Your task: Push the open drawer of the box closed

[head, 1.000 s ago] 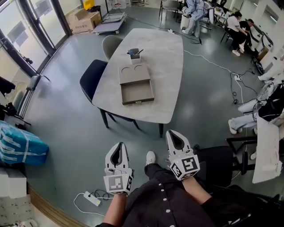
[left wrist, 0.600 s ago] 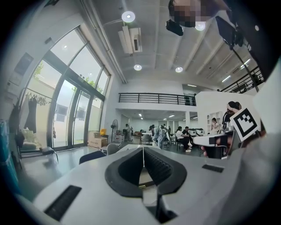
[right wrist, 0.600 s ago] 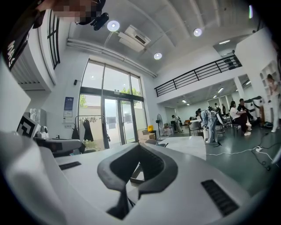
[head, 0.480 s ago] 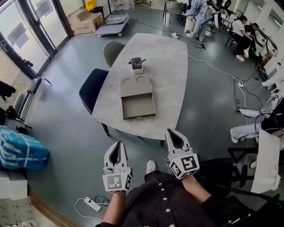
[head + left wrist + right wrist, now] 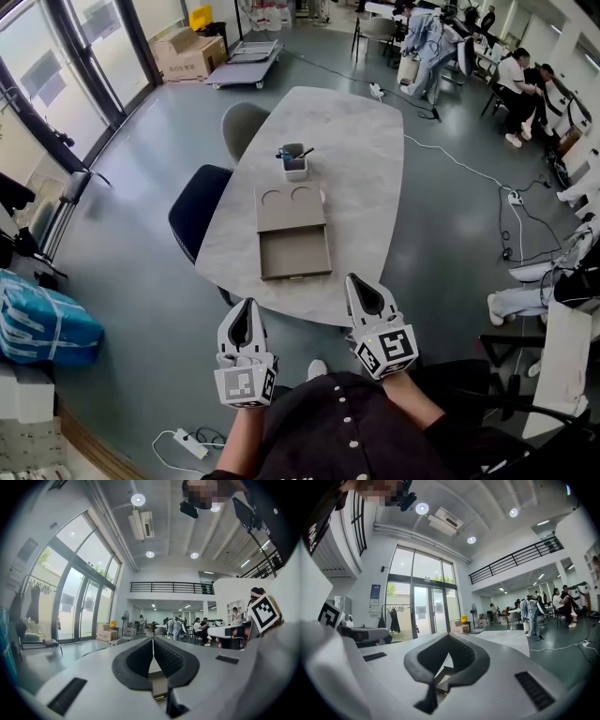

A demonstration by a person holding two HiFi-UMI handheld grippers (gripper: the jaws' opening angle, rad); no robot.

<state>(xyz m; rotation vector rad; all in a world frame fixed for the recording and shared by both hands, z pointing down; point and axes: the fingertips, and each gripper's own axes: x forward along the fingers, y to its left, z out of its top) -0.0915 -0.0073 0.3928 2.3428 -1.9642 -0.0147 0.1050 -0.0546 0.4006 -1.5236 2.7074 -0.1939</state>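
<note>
A flat grey-brown box (image 5: 291,207) lies on the pale oval table (image 5: 361,187), with two round recesses in its lid. Its drawer (image 5: 295,254) is pulled out toward the near table edge and looks empty, with a small handle on its front. My left gripper (image 5: 246,306) hovers shut over the floor, just short of the table edge and left of the drawer. My right gripper (image 5: 359,280) is also shut, with its tips over the near table edge, right of the drawer. Both hold nothing. A bit of the drawer (image 5: 157,685) shows through the left gripper (image 5: 152,640). The right gripper (image 5: 449,635) points at the table.
A white cup with pens (image 5: 294,164) stands behind the box. A dark chair (image 5: 198,212) and a grey chair (image 5: 242,122) sit at the table's left side. A power strip (image 5: 190,442) lies on the floor by my feet. People sit at the back right.
The table and box have come nearer to both grippers. The right gripper's tips now reach the table edge. Both grippers stay shut and the drawer stays open.
</note>
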